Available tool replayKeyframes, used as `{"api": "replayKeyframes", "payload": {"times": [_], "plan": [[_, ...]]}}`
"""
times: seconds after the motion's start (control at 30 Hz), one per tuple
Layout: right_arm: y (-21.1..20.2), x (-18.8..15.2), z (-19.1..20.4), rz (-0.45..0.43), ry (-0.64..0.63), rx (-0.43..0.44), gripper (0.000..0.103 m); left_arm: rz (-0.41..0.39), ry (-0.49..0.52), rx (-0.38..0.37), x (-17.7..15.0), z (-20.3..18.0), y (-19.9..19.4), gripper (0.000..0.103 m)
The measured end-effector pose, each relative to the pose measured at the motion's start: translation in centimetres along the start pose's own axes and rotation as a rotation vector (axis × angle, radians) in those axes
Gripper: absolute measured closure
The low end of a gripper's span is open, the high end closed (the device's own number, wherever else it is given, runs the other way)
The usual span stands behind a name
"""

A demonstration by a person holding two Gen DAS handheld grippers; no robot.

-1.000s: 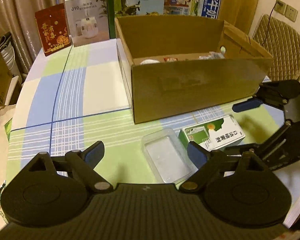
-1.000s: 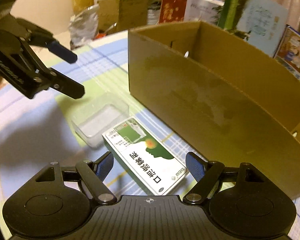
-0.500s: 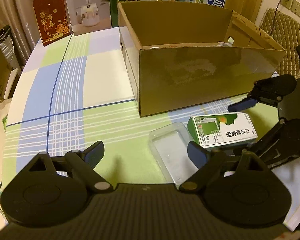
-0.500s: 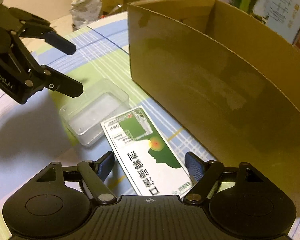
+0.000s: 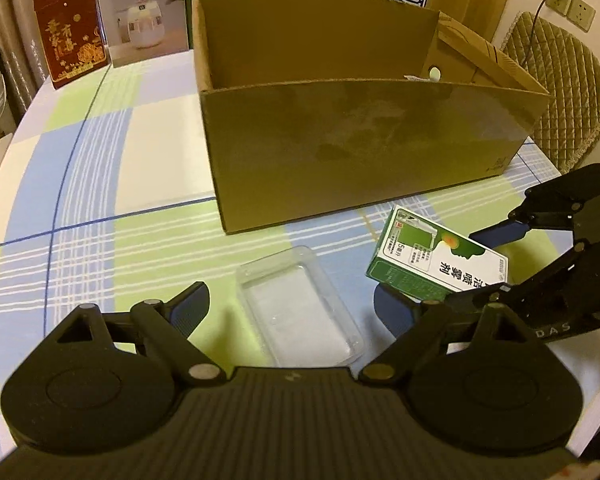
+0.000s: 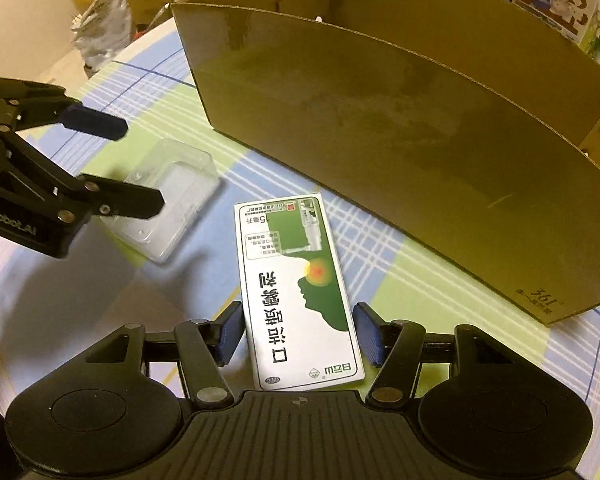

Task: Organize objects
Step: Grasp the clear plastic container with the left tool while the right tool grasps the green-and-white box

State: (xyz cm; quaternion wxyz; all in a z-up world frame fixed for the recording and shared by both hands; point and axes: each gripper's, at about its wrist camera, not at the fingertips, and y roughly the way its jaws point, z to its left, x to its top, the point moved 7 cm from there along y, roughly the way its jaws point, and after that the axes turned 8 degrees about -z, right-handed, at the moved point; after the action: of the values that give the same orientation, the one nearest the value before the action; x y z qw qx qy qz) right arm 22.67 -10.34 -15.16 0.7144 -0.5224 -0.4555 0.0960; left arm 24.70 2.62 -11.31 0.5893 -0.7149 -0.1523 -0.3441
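The right tongs (image 6: 298,334) straddle the near end of the green-and-white medicine box (image 6: 296,280), pads close to its sides; whether they grip it I cannot tell. The left tongs (image 5: 290,306) gape wide over a clear plastic tray (image 5: 300,308) on the checked table (image 5: 100,184). Behind stands an open cardboard box (image 5: 360,148).

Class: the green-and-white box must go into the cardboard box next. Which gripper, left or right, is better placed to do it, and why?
Right. The right gripper already straddles the green-and-white box, one of its fingers on each side. The left gripper hangs open over the clear tray instead.
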Motion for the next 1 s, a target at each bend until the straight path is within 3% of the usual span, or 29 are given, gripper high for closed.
{"api": "replayKeyframes", "payload": {"times": [0.37,0.5,0.67,0.87,1.0], "plan": [[0.4,0.7,-0.4,-0.048,0.035,0.037,0.047,0.061,-0.004,0.017,-1.0,-0.2,2.6,0.028],[0.6,0.6,-0.4,-0.051,0.037,0.029,0.047,0.07,0.027,0.018,-1.4,-0.6,3.0,0.041],[0.8,0.3,-0.3,0.005,0.052,-0.01,0.049,0.084,0.042,-0.018,-1.9,-0.9,2.6,0.05],[0.0,-0.5,0.0,0.009,0.038,-0.011,0.049,0.08,0.074,-0.024,-2.3,-1.6,2.3,0.051],[0.2,-0.6,-0.5,0.001,0.094,0.01,0.049,0.069,0.069,-0.013,-2.0,-1.7,2.6,0.051]]}}
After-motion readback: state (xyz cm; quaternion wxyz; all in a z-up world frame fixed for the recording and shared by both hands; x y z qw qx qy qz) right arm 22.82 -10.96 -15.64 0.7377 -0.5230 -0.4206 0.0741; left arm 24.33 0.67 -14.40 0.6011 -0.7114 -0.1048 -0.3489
